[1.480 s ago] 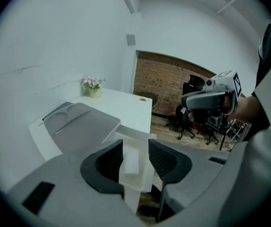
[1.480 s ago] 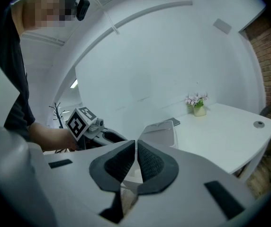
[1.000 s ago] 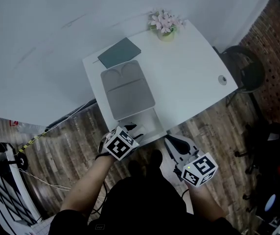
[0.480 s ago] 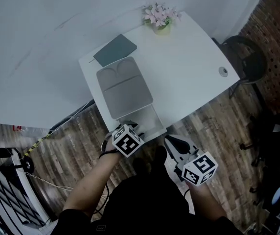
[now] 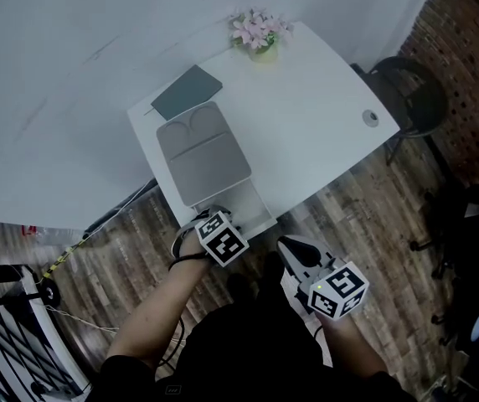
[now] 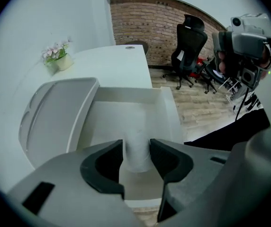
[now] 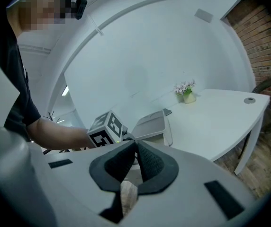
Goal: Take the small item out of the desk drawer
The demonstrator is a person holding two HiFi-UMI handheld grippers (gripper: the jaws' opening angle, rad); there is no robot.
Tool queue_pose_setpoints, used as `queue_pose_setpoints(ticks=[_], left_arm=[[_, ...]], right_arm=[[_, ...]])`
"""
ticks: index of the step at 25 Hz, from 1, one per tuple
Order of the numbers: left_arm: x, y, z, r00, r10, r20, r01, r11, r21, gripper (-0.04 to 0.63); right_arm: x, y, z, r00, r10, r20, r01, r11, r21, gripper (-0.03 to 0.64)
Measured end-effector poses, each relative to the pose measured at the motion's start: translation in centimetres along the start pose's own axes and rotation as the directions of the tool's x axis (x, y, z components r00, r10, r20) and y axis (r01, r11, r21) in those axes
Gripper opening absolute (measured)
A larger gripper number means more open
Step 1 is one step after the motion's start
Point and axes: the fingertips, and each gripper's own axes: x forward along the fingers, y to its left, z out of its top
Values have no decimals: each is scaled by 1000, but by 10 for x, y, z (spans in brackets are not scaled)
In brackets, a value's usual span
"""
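The white desk (image 5: 306, 132) has its drawer (image 5: 256, 206) pulled out at the front edge. My left gripper (image 5: 221, 223) reaches down into the drawer's near left part. In the left gripper view, a small white cylinder-like item (image 6: 136, 148) stands in the drawer (image 6: 126, 112) and fills the gap between the jaws of the left gripper (image 6: 136, 158), which is shut on it. My right gripper (image 5: 292, 251) hangs off the desk's front, over the wooden floor, shut with nothing in it; its jaw tips meet in the right gripper view (image 7: 135, 144).
A grey moulded tray (image 5: 202, 153) lies on the desk just behind the drawer. Behind it lies a dark green notebook (image 5: 187, 91), and a pot of pink flowers (image 5: 259, 33) stands at the back. A cable grommet (image 5: 371, 117) sits by the desk's right edge. A black chair (image 5: 407, 90) stands to the right.
The left gripper has edged right and forward over the drawer's front. The whole head view has shifted a little. The right gripper has hardly moved.
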Motion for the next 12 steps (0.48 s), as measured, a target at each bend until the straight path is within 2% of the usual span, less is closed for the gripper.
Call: queue_pose_setpoints(ticks=[8, 12], left_arm=[[6, 2, -4, 998, 57, -20, -57, 998, 32, 167], [-4, 4, 5, 996, 89, 31, -89, 996, 4, 167]], right_arm=[[-21, 6, -4, 1000, 3, -3, -3, 1000, 1, 17], [-30, -1, -1, 1000, -12, 2, 12, 1000, 7, 17]])
